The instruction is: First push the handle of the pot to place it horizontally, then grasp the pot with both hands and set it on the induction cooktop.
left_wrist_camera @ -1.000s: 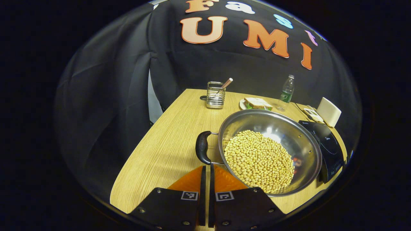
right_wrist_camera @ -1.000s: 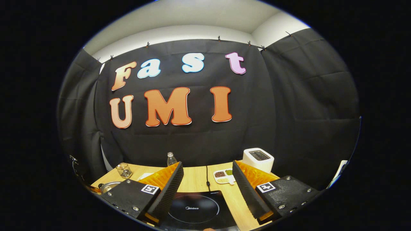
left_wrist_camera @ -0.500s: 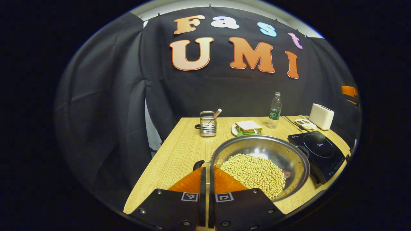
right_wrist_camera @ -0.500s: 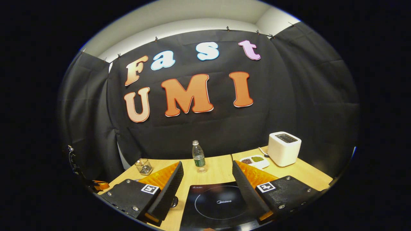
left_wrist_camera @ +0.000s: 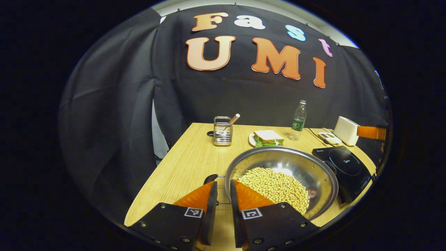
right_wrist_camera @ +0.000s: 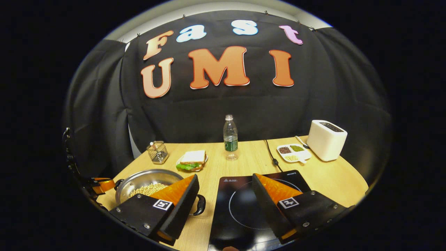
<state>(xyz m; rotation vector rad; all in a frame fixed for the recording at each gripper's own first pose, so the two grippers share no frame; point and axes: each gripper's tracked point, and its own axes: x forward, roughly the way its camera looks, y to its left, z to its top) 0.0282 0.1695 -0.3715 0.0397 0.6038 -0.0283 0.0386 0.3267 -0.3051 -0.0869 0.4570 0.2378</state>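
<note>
A steel pot [left_wrist_camera: 296, 164] holding soybeans [left_wrist_camera: 275, 186] sits on the wooden table [left_wrist_camera: 188, 164], left of the black induction cooktop [left_wrist_camera: 343, 164]. My left gripper [left_wrist_camera: 223, 186] is low at the pot's near-left side, its jaws a narrow gap apart. The pot's black left handle [left_wrist_camera: 210, 178] peeks out behind the left finger, and its wire bracket shows in the gap. In the right gripper view, my right gripper [right_wrist_camera: 225, 179] stands wide open above the cooktop [right_wrist_camera: 240, 205], holding nothing. The pot [right_wrist_camera: 146, 179] lies to its left, with the black right handle [right_wrist_camera: 200, 205] beside the left finger.
Along the back of the table stand a wire utensil holder [right_wrist_camera: 157, 152], a sandwich on a plate [right_wrist_camera: 192, 158], a water bottle [right_wrist_camera: 230, 137], a divided dish of beans [right_wrist_camera: 292, 152] and a white toaster [right_wrist_camera: 326, 139]. A cable [right_wrist_camera: 270, 153] runs to the cooktop.
My left gripper's jaws have parted slightly from shut. The right gripper has tipped down, so the pot and more of the table have come into its view.
</note>
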